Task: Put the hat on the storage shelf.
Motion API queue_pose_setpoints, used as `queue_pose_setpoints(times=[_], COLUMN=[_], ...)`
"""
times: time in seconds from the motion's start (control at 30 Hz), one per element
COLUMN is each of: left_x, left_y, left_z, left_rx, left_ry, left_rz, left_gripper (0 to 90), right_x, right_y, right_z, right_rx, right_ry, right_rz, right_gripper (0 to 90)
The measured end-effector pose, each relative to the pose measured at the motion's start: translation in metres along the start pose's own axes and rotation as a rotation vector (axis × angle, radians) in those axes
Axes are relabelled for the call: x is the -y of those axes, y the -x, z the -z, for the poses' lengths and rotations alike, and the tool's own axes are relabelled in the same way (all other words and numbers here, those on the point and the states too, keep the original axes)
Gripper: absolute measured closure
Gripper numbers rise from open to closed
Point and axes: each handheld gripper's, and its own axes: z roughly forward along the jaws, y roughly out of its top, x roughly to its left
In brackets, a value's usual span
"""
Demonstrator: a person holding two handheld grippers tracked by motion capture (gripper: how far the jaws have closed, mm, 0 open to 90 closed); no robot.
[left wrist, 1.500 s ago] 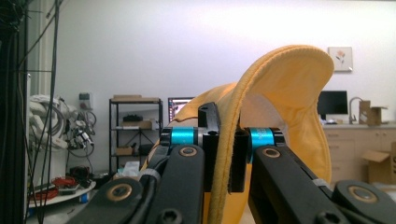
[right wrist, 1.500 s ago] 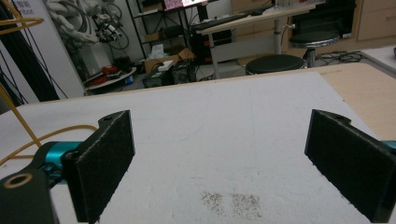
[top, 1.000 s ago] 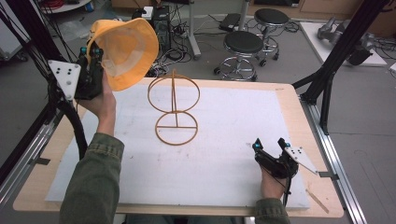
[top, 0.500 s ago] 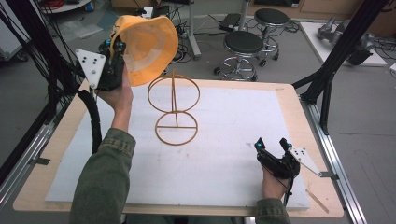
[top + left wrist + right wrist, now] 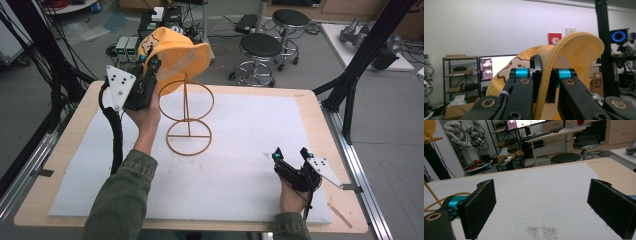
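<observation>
A floppy yellow hat [image 5: 175, 52] hangs in the air over the top ring of a yellow wire stand [image 5: 188, 117]. My left gripper [image 5: 150, 64] is shut on its brim, raised above the table's back left. In the left gripper view the brim is pinched between the two pads [image 5: 537, 82] and the hat [image 5: 576, 50] curves up and to the right. My right gripper [image 5: 291, 152] rests low on the white mat at the front right, open with nothing between its jaws. The right gripper view shows its pads [image 5: 480, 207] wide apart and a bit of the stand's base [image 5: 435, 200] at the left.
A white mat [image 5: 250, 130] covers most of the wooden table [image 5: 322, 125]. Two black stools [image 5: 261, 47] stand on the floor beyond the far edge. Black frame posts [image 5: 352, 95] rise at the right and left sides. Electronics boxes and cables lie on the floor behind the hat.
My left gripper has carried the hat to the right, from the table's far left corner to just above the stand's top ring. The right gripper has stayed in place.
</observation>
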Motion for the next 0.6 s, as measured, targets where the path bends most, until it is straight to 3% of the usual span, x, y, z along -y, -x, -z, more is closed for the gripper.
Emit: queue_pose_setpoints(times=[0.27,0.4,0.5,0.6], left_x=[0.006,0.011,0.012,0.014], left_y=[0.021,0.03,0.04,0.043], left_z=[0.005,0.005,0.007,0.008], left_rx=[0.074,0.11,0.149,0.162], left_ry=[-0.002,-0.018,-0.027,-0.027], left_rz=[-0.01,-0.02,-0.053,-0.056], left_gripper=[87.4,87.3,87.3,87.3], right_x=[-0.001,-0.001,-0.001,-0.001], right_y=[-0.004,-0.003,-0.002,-0.001], right_z=[0.001,0.001,0.001,0.001], right_rx=[0.027,0.035,0.042,0.044], right_ry=[0.011,0.016,0.017,0.02], right_rz=[0.061,0.064,0.057,0.048], right_gripper=[7.2,7.1,7.2,7.2])
